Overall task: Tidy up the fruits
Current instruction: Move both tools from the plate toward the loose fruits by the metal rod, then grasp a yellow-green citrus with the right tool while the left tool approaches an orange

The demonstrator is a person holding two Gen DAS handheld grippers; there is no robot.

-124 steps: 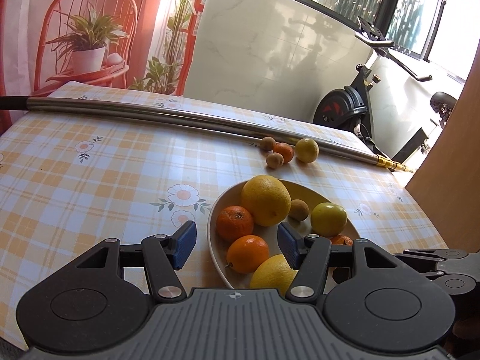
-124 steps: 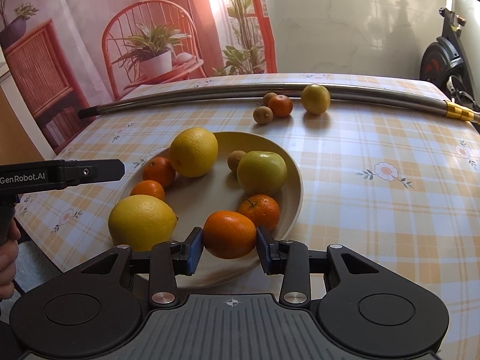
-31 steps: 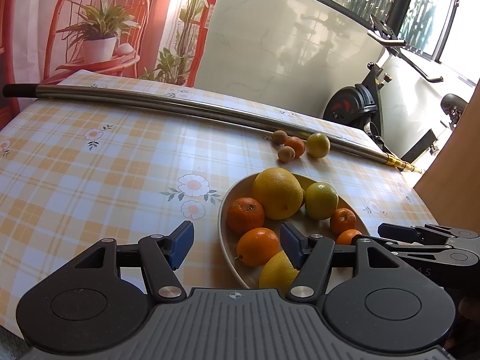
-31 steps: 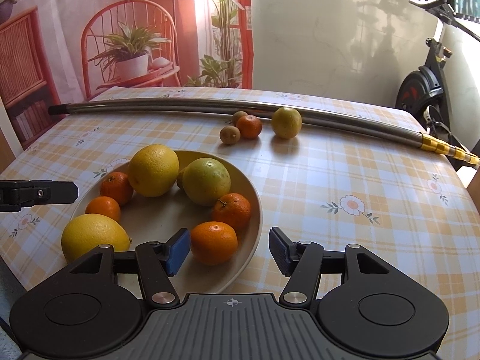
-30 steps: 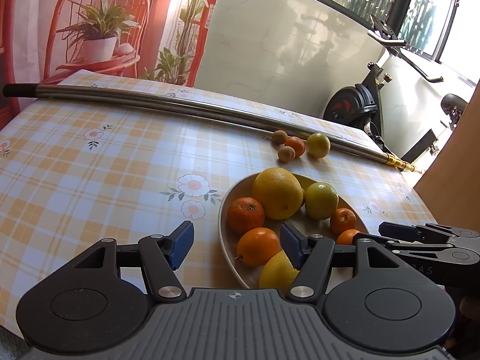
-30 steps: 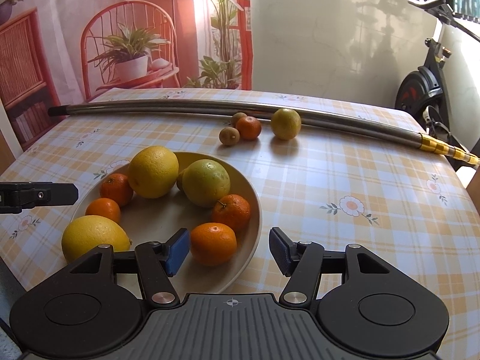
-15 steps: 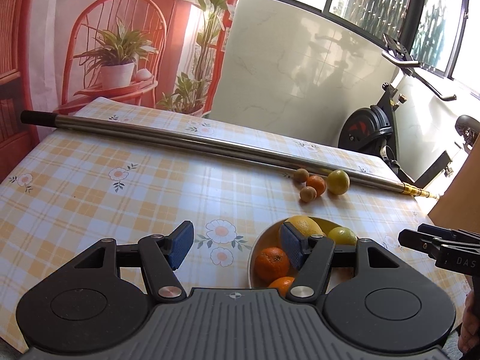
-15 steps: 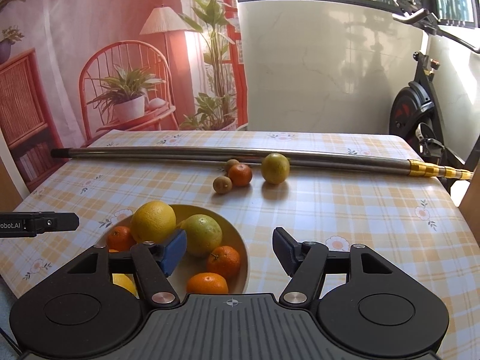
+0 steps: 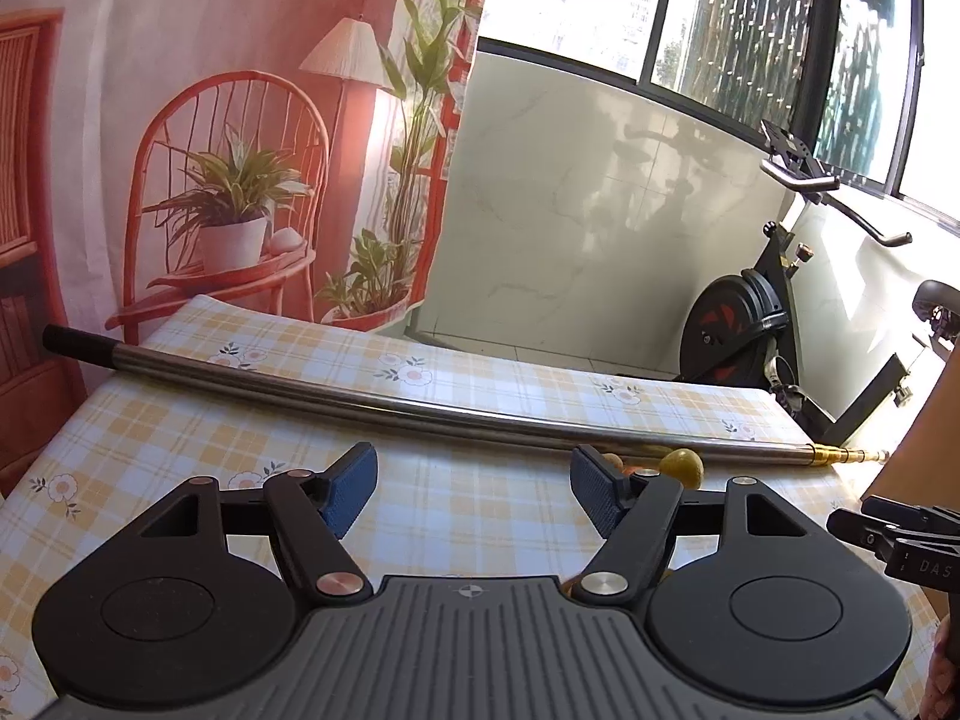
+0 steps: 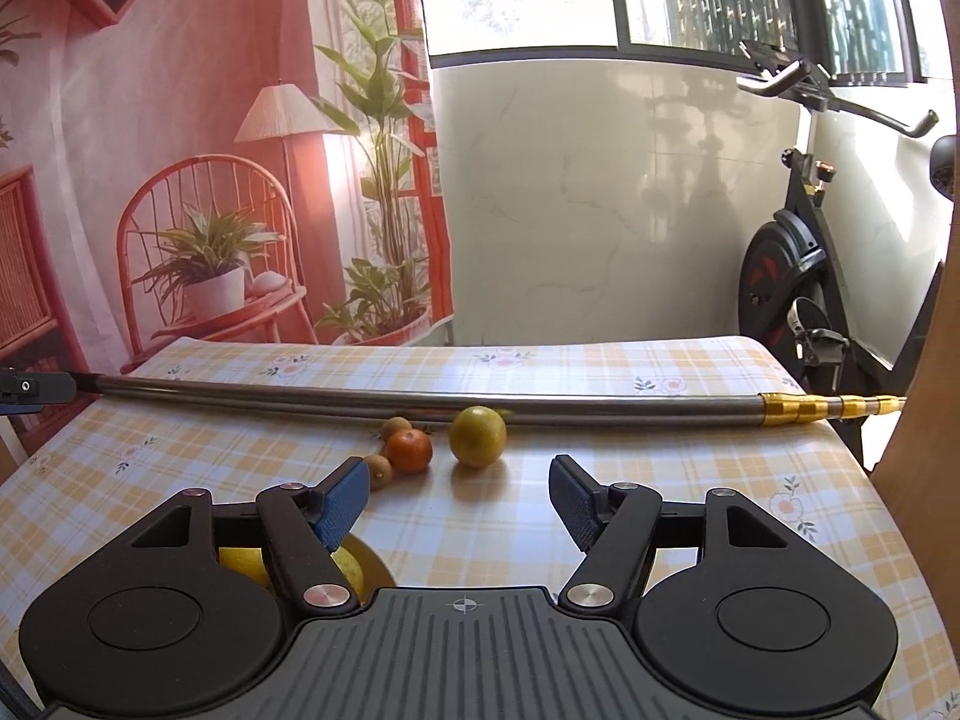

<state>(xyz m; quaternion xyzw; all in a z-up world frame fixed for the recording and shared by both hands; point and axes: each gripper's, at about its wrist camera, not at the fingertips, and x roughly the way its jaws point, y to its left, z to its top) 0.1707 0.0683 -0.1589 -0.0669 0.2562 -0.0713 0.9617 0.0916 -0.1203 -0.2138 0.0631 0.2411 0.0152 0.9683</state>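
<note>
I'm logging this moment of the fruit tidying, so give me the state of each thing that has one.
Left claw: open, empty; jaws just widened.
Right claw: open, empty.
Green citrus: loose on the table, near the pole.
Tangerine: loose on the table, beside two small brown fruits.
Plate: holds fruit, mostly hidden behind the right claw.
Pole: lying across the table.
</note>
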